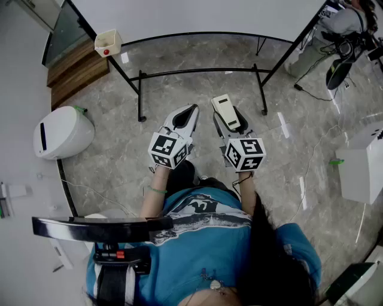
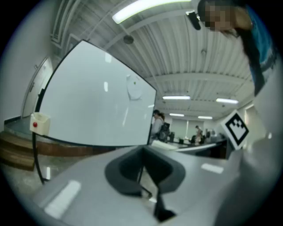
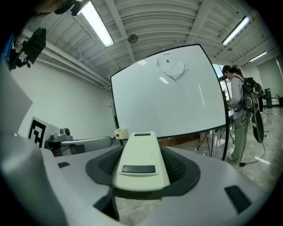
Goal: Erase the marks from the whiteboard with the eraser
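The whiteboard (image 1: 197, 13) stands ahead on a black frame; in the right gripper view the whiteboard (image 3: 168, 92) shows a faint grey patch with a small green dot (image 3: 167, 54) near its top. My right gripper (image 1: 228, 119) is shut on a cream eraser (image 1: 225, 109), which lies lengthwise between the jaws and points at the board; from the right gripper (image 3: 141, 165) the eraser (image 3: 140, 152) sticks out forward. My left gripper (image 1: 185, 115) is held level beside it, jaws together with nothing in them. The left gripper (image 2: 142, 170) faces the whiteboard (image 2: 88, 106) at a slant. Both are well short of the board.
A small cream box with a red dot (image 1: 108, 42) hangs at the board's left edge. The black stand legs (image 1: 200, 72) cross the floor ahead. A white rounded unit (image 1: 63, 131) and wooden steps (image 1: 78, 69) are at left, a person (image 1: 338, 27) and a white box (image 1: 365, 167) at right.
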The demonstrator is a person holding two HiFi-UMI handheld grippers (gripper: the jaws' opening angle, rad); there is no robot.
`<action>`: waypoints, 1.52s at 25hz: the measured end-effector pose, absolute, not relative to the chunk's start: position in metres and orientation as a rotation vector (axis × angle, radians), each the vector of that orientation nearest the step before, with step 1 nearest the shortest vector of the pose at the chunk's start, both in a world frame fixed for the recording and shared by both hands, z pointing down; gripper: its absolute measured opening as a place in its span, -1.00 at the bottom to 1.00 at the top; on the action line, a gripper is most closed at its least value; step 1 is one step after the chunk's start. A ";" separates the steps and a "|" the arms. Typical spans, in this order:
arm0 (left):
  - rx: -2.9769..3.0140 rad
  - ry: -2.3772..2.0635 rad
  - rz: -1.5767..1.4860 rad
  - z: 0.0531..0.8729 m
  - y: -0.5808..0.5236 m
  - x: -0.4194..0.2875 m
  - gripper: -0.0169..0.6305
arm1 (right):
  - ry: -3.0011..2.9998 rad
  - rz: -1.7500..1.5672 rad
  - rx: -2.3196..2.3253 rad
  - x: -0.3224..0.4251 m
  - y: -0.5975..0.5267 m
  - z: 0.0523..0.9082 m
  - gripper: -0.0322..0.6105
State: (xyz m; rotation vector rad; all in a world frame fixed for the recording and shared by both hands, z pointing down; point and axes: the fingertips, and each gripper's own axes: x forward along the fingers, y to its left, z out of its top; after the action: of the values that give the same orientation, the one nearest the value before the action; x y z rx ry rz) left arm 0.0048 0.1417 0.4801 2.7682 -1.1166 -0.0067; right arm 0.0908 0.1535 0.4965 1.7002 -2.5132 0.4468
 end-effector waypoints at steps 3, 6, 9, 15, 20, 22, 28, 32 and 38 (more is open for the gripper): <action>2.781 -1.100 -0.009 0.469 0.119 -0.006 -0.94 | -2.504 0.453 1.715 0.079 0.132 0.489 -0.08; 2.794 -1.084 -0.016 0.461 0.092 -0.021 -0.94 | -2.502 0.443 1.728 0.063 0.106 0.480 -0.08; 2.813 -1.061 -0.018 0.455 0.067 -0.036 -0.94 | -2.496 0.433 1.748 0.046 0.082 0.473 -0.08; 2.819 -1.028 -0.042 0.451 0.027 -0.074 -0.94 | -2.474 0.411 1.774 0.008 0.044 0.471 -0.08; 2.806 -0.977 -0.063 0.458 0.008 -0.089 -0.94 | -2.428 0.420 1.794 -0.010 0.024 0.480 -0.08; 2.799 -0.961 -0.069 0.457 0.002 -0.091 -0.94 | -2.407 0.425 1.797 -0.011 0.020 0.483 -0.08; 2.796 -0.917 -0.085 0.455 -0.022 -0.082 -0.94 | -2.381 0.421 1.869 0.005 0.009 0.476 -0.08; 2.801 -0.887 -0.057 0.461 -0.038 -0.066 -0.94 | -2.368 0.422 1.914 0.025 -0.009 0.474 -0.08; 2.796 -0.911 -0.041 0.465 -0.073 -0.040 -0.94 | -2.397 0.418 1.913 0.055 -0.046 0.473 -0.08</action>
State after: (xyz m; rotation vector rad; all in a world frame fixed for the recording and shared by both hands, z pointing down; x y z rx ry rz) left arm -0.0399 -0.0726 0.4651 2.7957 -0.9105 -0.0408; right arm 0.0548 -0.0462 0.4726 1.9129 -2.3975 0.4180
